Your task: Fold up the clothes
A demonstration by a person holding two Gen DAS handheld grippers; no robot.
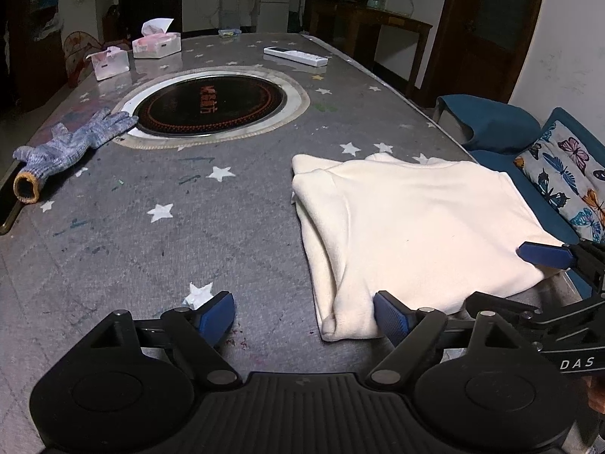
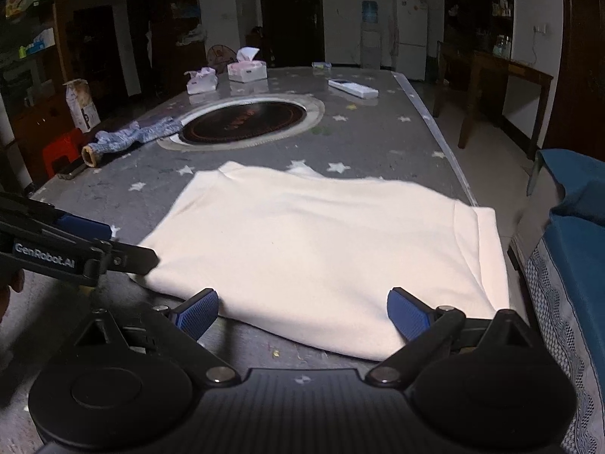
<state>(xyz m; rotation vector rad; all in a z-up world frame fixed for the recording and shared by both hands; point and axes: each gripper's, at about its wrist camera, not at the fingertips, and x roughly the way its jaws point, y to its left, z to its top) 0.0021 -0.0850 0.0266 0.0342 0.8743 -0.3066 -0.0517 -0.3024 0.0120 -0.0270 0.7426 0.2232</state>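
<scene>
My left gripper (image 1: pixel 302 316): jaws wide apart, holding nothing; right finger pad beside the near corner of the cream garment (image 1: pixel 408 227), contact uncertain.
My right gripper (image 2: pixel 302 314): jaws equally wide, empty; both pads at the garment's near edge.
Cream garment: folded into a rough rectangle, lying flat on the grey star-patterned table (image 1: pixel 151 249), near its right edge. Layered folds along its left side show only in the left view; its right part runs over the table edge in the right view.
Knitted glove (image 1: pixel 72 143): beside the round black hob (image 1: pixel 211 108).
Two tissue boxes (image 1: pixel 157 43), tissues protruding; white remote (image 1: pixel 295 56); small lidded box (image 1: pixel 229 32), contents unreadable.
Carton (image 2: pixel 82 104) beyond the table's left side: right view only.
</scene>
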